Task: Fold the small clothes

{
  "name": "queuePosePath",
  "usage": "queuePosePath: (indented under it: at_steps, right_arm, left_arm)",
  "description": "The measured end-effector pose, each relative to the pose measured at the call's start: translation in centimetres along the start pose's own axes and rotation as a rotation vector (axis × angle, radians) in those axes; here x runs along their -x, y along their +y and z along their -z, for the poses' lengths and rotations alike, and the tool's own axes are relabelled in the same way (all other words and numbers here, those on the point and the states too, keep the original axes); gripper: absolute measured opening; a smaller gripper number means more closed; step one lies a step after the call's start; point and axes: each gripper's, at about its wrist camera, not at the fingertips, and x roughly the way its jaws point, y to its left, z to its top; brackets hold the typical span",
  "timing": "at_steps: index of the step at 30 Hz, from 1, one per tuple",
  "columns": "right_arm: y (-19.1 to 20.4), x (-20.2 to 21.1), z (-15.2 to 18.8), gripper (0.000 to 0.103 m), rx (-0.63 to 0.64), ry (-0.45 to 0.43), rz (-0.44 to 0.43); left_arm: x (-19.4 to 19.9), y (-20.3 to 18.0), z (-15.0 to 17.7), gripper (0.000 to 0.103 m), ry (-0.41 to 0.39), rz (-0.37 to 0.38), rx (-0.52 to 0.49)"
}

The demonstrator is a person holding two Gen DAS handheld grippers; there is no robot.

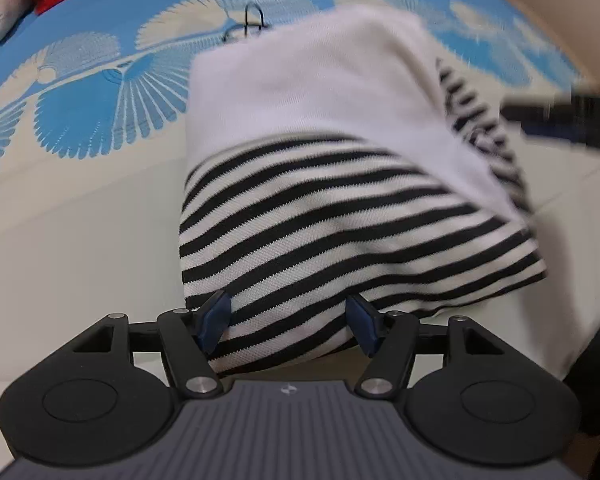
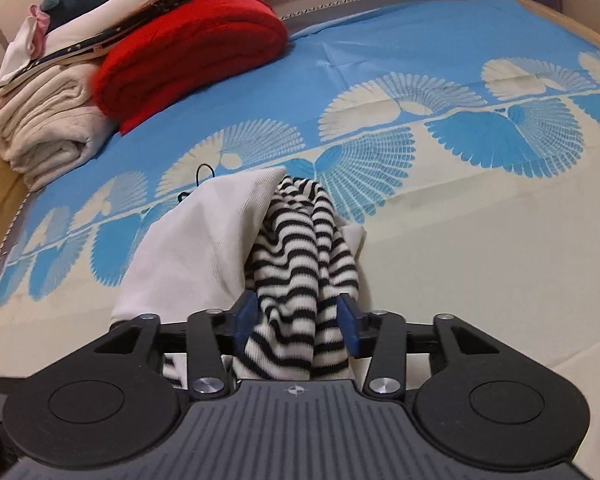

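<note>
A small black-and-white striped garment [image 1: 340, 220] with a plain white part [image 1: 312, 88] lies on the bed. In the left wrist view my left gripper [image 1: 288, 326] is open, its blue pads either side of the garment's striped near edge. In the right wrist view my right gripper [image 2: 296, 324] has a bunched striped part [image 2: 300, 272] between its pads, jaws partly closed on it; the white part [image 2: 204, 248] spreads to the left. The right gripper shows blurred at the right edge of the left wrist view [image 1: 564, 120].
The bed has a blue and cream fan-patterned sheet [image 2: 460, 128]. A red folded blanket [image 2: 192, 52] and a stack of cream and other folded clothes [image 2: 48, 120] sit at the far left. A black hanger hook [image 1: 254, 20] pokes out behind the garment.
</note>
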Motion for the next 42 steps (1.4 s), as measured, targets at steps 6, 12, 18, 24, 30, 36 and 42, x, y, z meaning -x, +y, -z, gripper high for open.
queuePosePath:
  at_steps: [6,12,18,24,30,36,42]
  right_arm:
    - [-0.8,0.2,0.8,0.058,-0.043,0.107,-0.075]
    - [0.1,-0.5,2.2,0.058,-0.003,0.211,-0.116]
    - [0.8,0.5,2.4,0.058,0.007,0.194,-0.148]
    - [2.0,4.9,1.0,0.056,0.070,-0.083,-0.110]
    - [2.7,0.2,2.9,0.052,0.080,0.209,-0.185]
    - [3.3,-0.2,3.3,0.004,0.110,0.219,-0.225]
    - [-2.4,4.7,0.2,0.004,-0.004,0.090,-0.207]
  left_arm:
    - [3.6,4.0,0.1,0.070,-0.091,0.074,0.196]
    - [3.2,6.2,0.5,0.070,-0.055,0.099,0.312]
    - [2.5,7.7,0.3,0.070,-0.048,0.090,0.422]
    - [2.6,7.8,-0.1,0.070,-0.062,0.085,0.430]
    - [2.0,8.1,-0.1,0.070,-0.047,0.084,0.443]
    - [1.2,8.7,0.2,0.070,-0.020,0.100,0.492]
    - [1.3,5.7,-0.3,0.074,-0.031,0.168,0.376]
